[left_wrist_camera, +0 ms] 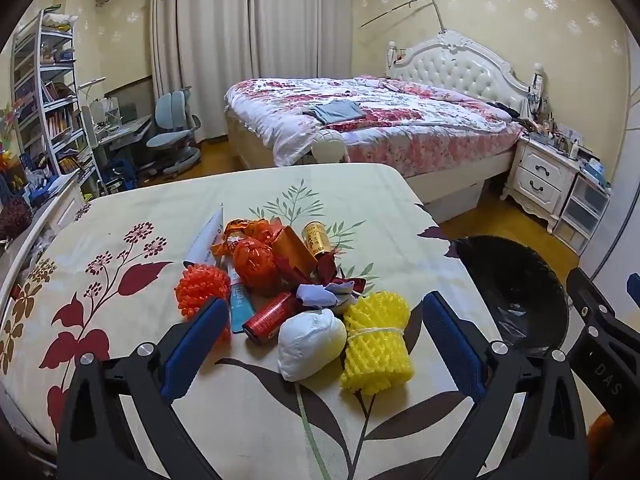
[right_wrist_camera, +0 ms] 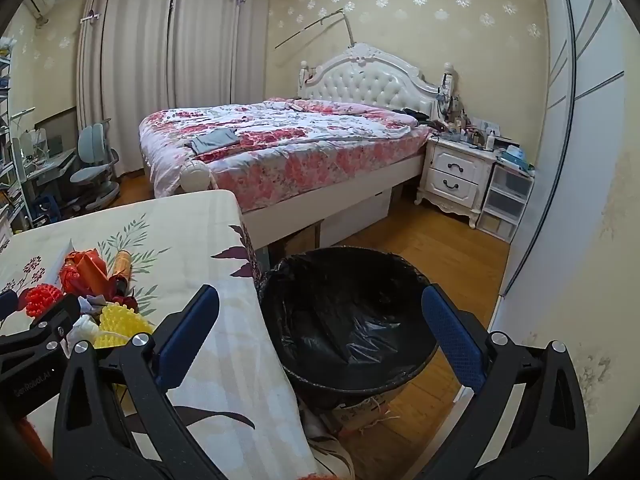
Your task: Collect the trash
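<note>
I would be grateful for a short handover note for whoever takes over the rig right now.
Left gripper: open, empty, over the trash pile on the table.
Right gripper: open, empty, by the black-lined bin off the table's right edge.
Done: nothing visibly collected; the bin looks empty.
Left: carry every piece, such as the yellow foam net and white wad, into the bin.

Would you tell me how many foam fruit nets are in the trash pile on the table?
2. An orange foam net lies at the pile's left edge; a yellow foam net, tied with string, sits at the front right. Others may be buried underneath.
</note>
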### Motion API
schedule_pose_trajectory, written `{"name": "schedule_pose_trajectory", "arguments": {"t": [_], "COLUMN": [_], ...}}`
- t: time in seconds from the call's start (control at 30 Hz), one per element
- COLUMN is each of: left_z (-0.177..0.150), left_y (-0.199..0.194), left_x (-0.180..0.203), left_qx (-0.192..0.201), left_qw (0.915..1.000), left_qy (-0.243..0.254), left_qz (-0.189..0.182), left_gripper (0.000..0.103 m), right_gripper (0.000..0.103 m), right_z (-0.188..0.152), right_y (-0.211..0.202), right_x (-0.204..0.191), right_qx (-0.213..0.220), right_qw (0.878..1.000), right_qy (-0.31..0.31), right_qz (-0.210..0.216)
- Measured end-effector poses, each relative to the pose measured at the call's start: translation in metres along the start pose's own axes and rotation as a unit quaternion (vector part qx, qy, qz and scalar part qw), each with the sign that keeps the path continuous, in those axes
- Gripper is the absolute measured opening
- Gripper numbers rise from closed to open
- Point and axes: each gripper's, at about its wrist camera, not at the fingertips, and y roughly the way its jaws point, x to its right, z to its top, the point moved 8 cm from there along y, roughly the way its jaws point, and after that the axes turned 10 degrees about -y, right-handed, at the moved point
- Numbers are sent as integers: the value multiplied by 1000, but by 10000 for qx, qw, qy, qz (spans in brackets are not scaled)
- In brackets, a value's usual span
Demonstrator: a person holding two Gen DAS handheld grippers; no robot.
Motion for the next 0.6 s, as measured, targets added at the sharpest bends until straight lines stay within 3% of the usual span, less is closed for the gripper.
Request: {"name": "schedule_pose_trajectory", "arguments": {"t": [0.6], "left_z": [0], "left_y": [0], "left_x": [6], "left_qx": [-48], "left_qw": [10000], "left_qy": [56], "left_qz": [-36], "left_gripper": [97], "right_gripper": [99], "right_z": [-12], "right_y": [-1], "right_x": [14], "right_qx": [-59], "right_qw": [10000], "right_qy": [28], "right_qz": [4]}}
